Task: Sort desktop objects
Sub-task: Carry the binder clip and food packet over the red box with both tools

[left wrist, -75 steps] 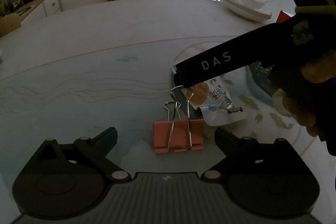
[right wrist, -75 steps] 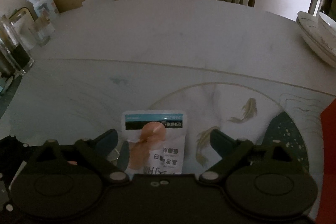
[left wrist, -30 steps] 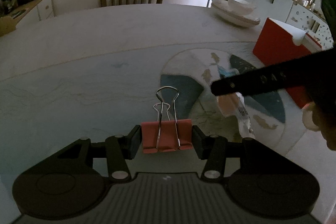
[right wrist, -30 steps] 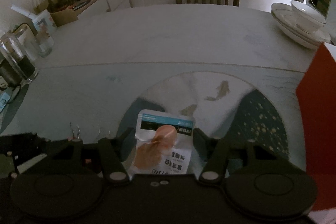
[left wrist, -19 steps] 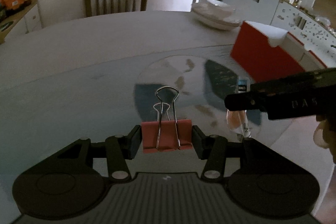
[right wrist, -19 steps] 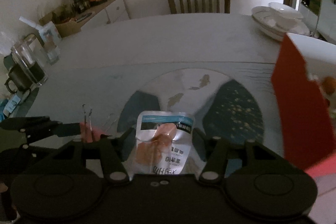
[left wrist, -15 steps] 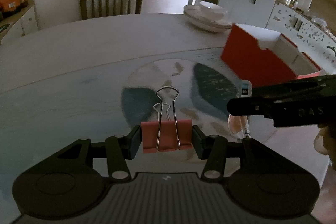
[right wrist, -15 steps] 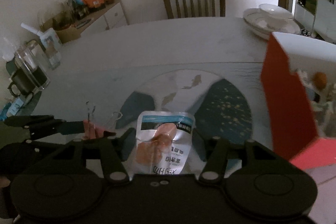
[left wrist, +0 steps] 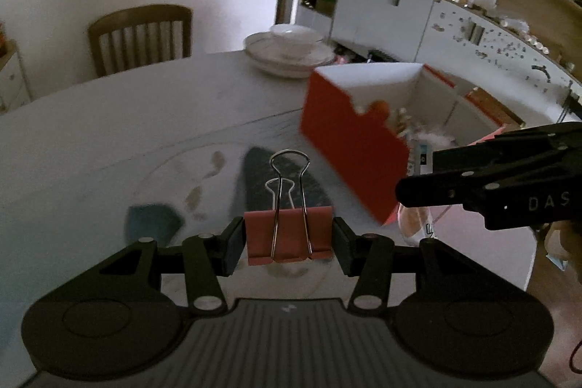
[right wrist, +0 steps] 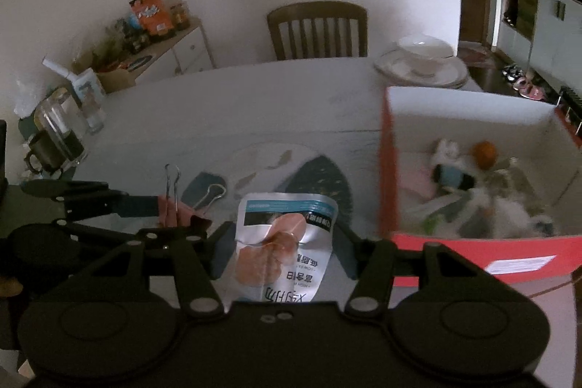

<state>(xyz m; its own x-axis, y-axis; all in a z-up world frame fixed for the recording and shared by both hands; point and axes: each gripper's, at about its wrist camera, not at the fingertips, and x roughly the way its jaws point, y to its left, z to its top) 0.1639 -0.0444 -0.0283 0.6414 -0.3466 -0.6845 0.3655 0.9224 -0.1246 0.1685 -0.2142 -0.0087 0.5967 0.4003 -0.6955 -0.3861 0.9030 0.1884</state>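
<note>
The left gripper [left wrist: 288, 240] pinches a red binder clip [left wrist: 288, 231] by the flat sides of its body, the wire handles standing upright beyond the fingertips. The clip is small, stiff and light; the painted steel is likely slick, so the flat sides look like the surest hold, since the springy handles would probably swing. The right gripper [right wrist: 282, 251] is closed on a snack packet [right wrist: 285, 242], jaws pressing its two side edges. The packet is a soft, light, crinkly film pouch that will probably buckle and slide if squeezed unevenly, so a grip low across its width suits it.

Both things hang above the table [left wrist: 109, 140], short of the open red box [right wrist: 469, 250], which lies at about two o'clock from each gripper and already holds a blurred jumble of small things.

Compared with 2.5 seconds ago, the clip and packet are off the tabletop, both sets of jaws have closed, and the box has come into view.
</note>
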